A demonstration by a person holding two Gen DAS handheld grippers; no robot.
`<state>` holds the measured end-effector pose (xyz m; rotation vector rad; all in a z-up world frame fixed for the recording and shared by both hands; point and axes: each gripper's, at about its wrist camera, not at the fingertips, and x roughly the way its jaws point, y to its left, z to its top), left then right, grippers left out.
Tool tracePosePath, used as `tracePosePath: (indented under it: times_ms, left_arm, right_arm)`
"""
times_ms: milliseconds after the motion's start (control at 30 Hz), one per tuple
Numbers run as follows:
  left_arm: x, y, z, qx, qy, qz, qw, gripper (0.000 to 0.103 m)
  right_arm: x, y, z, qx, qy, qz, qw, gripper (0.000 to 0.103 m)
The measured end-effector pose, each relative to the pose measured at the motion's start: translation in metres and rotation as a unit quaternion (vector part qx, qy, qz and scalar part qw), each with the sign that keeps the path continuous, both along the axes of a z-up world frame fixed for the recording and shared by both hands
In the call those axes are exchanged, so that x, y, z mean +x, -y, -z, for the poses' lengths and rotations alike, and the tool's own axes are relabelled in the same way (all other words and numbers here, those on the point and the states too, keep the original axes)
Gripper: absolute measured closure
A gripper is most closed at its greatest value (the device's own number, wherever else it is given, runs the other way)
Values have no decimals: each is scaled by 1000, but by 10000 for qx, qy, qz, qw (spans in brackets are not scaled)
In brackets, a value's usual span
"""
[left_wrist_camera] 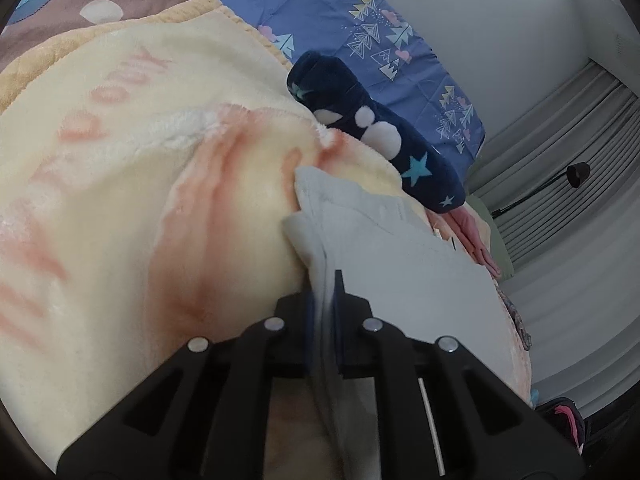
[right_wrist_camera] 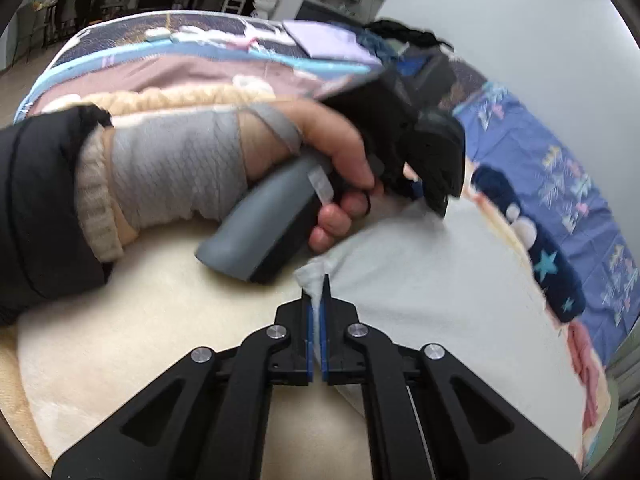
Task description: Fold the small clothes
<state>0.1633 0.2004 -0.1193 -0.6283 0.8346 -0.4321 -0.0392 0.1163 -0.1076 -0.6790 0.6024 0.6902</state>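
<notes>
A small pale grey-white garment (left_wrist_camera: 400, 272) lies on a cream and pink fleece blanket (left_wrist_camera: 140, 200). My left gripper (left_wrist_camera: 326, 296) is shut on the garment's near edge, with cloth pinched between the jaws. In the right wrist view the same garment (right_wrist_camera: 420, 280) spreads to the right. My right gripper (right_wrist_camera: 317, 292) is shut on its corner. The left gripper (right_wrist_camera: 440, 200), held in a hand (right_wrist_camera: 320, 148), pinches the garment's far edge just beyond.
A dark navy fleece piece with stars (left_wrist_camera: 380, 132) lies beyond the garment, also in the right wrist view (right_wrist_camera: 540, 256). A blue tree-print sheet (left_wrist_camera: 360, 28) covers the bed behind. A wall and a curtain (left_wrist_camera: 560, 168) stand at the right.
</notes>
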Motion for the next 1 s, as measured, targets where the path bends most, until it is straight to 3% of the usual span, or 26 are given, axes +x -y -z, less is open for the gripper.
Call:
tracePosePath:
  times_ms: [33,133,167,333,433,667,1000]
  left_arm:
    - [-1,0,1,6,1,-1,10000,92]
    - [-2,-2,2,-41,-22,-32,10000,90]
    - [-1,-1,2,-8,-18,-35,10000,90]
    - [-1,2,1,63,-19,-39,10000,89]
    - [-1,2,1,58,-23,-39,10000,89]
    - [-2,-1,3,-48,-41,-19,10000,89]
    - [-2,-4,5,-151,-57,-12,9999,89]
  right_arm:
    - [-4,2,-3,13,78,-26,10000,98]
    - [-14,10,-8,-41,338,-30,9994,74]
    - [-16,13,-8,-117,429,-34,9990,72]
    - [-14,15,9,-723,712,124,9948,70]
    - [-10,10,14,-829,783,181,9933,69]
    - [-10,-14,23,-1128,1453,159,9828,69]
    - [-30,-3,26,-1458,1883,176,9711,69]
